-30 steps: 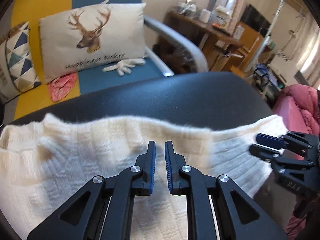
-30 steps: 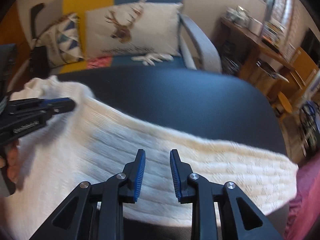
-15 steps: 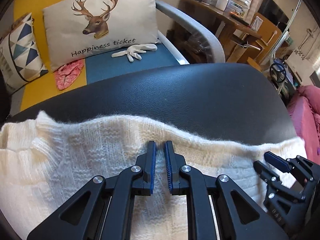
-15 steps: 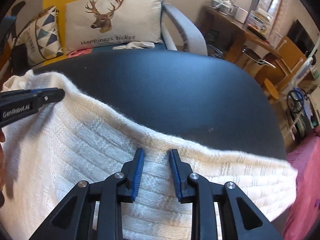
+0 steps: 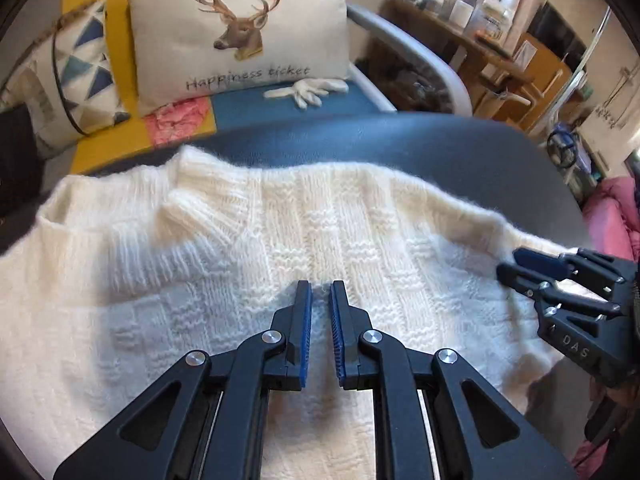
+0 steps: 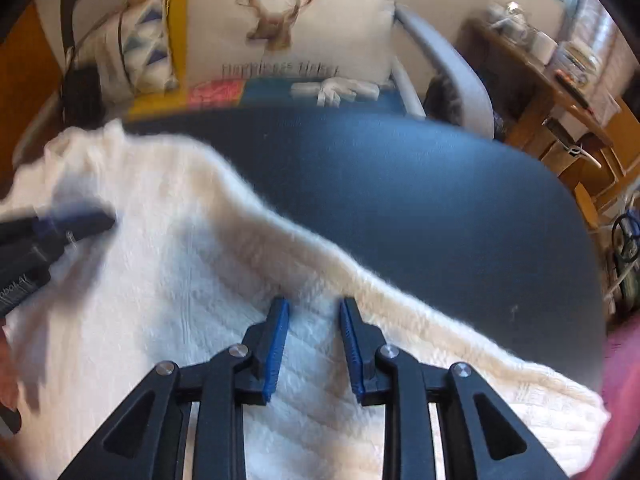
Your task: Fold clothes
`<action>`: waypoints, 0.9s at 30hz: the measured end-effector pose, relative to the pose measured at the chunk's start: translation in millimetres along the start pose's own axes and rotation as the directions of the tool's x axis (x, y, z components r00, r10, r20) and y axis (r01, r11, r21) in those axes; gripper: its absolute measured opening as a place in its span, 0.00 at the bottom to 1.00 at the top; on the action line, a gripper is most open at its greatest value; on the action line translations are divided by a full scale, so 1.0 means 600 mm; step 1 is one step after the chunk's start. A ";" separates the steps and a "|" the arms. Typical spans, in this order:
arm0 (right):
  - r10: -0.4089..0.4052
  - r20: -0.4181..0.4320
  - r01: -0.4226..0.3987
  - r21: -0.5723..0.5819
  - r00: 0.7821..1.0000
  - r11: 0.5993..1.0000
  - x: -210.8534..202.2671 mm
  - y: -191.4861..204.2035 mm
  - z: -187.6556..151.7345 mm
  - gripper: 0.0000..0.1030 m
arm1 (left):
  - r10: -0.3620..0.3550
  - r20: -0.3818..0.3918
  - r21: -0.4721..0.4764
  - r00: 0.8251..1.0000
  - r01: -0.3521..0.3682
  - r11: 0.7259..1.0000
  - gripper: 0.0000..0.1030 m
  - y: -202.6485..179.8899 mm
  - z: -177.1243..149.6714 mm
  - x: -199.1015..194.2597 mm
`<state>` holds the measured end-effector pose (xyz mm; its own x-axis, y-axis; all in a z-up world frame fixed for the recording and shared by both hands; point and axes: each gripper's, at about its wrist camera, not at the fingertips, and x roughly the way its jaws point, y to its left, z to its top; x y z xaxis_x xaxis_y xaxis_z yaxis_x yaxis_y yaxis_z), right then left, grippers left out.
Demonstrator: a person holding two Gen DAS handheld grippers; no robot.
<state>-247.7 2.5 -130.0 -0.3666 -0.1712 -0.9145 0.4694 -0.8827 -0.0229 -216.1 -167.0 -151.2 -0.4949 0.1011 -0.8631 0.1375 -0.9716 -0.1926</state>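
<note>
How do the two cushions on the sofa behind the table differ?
The deer cushion is the larger, plain cream with an antlered deer head and the line "Happiness ticket"; the triangle cushion is smaller, covered in blue and grey triangles with no readable text. The deer cushion stands at the middle of the sofa, the triangle cushion beside it toward the left edge of the left wrist view. Both lean against the sofa back.

A dark, smooth table [image 5: 420, 148] with a rounded far edge carries a single thing: a cream knitted sweater [image 5: 280, 240] spread flat across its near half. From the left wrist view, the ribbed collar [image 5: 200, 200] lies toward ten o'clock, and bare tabletop shows from twelve round to two o'clock beyond the sweater's fuzzy edge.
</note>
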 end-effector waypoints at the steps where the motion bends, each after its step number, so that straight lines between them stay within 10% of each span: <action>1: -0.012 -0.013 0.012 0.005 1.000 1.000 -0.002 -0.001 -0.002 0.24 | -0.019 0.013 -0.019 1.000 0.019 1.000 0.11 0.007 -0.001 -0.007; 7: 0.050 0.047 -0.046 -0.085 0.998 0.995 -0.035 0.038 0.012 0.24 | -0.049 0.141 -0.082 0.989 0.061 0.995 0.11 0.050 -0.018 -0.065; 12: 0.061 0.037 -0.057 -0.095 0.997 0.994 0.005 0.068 0.043 0.24 | 0.035 0.032 -0.062 0.999 -0.033 0.998 0.11 0.079 -0.032 -0.023; 22: 0.065 0.018 -0.064 -0.048 0.998 0.997 -0.043 0.051 0.016 0.23 | -0.008 0.157 -0.027 0.988 0.012 1.000 0.11 0.068 -0.066 -0.088; 27: -0.003 -0.040 0.000 -0.067 0.999 0.998 -0.057 0.031 -0.040 0.22 | 0.032 0.098 0.041 0.995 -0.036 0.999 0.11 0.054 -0.108 -0.082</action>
<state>-206.8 2.5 -108.8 -0.3358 -0.1514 -0.9297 0.5222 -0.8514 -0.0500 -131.8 -189.5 -145.3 -0.5716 0.0484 -0.8191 0.1204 -0.9825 -0.1421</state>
